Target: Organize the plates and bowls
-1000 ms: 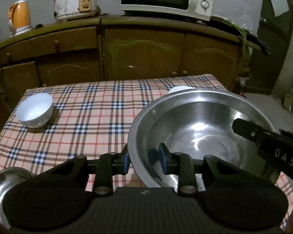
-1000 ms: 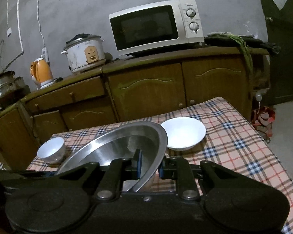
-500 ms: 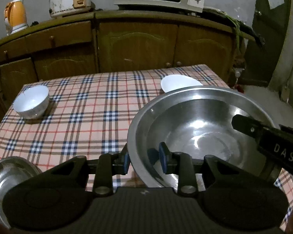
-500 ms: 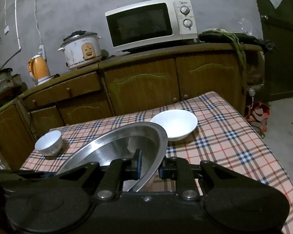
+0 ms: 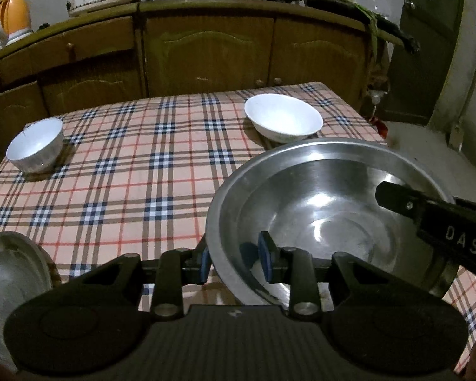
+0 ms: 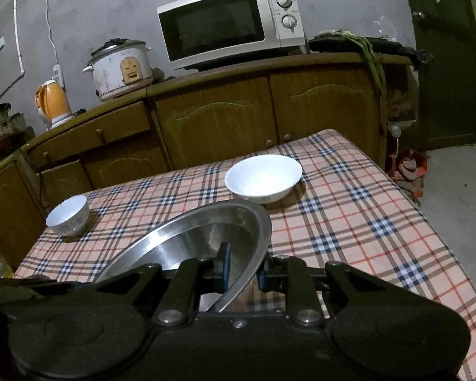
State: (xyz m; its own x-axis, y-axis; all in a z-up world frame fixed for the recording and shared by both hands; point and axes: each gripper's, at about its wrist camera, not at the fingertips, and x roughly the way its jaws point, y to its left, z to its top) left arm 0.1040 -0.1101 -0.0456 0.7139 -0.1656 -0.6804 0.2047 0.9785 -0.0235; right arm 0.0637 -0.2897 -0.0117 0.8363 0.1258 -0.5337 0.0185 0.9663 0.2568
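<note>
Both grippers, left (image 5: 236,262) and right (image 6: 242,268), pinch the steel basin's (image 5: 327,209) rim. Two white bowls, far left (image 5: 36,144) and far right (image 5: 284,117), sit unstacked; most sorting seems left.

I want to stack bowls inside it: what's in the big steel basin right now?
The steel basin looks empty; only gripper fingers clamp its rim. The bottom near them is hidden.

Left gripper (image 5: 236,262): matte black body | blue pads | silver pivot screws | right gripper (image 6: 242,266): white "DAS" lettering
</note>
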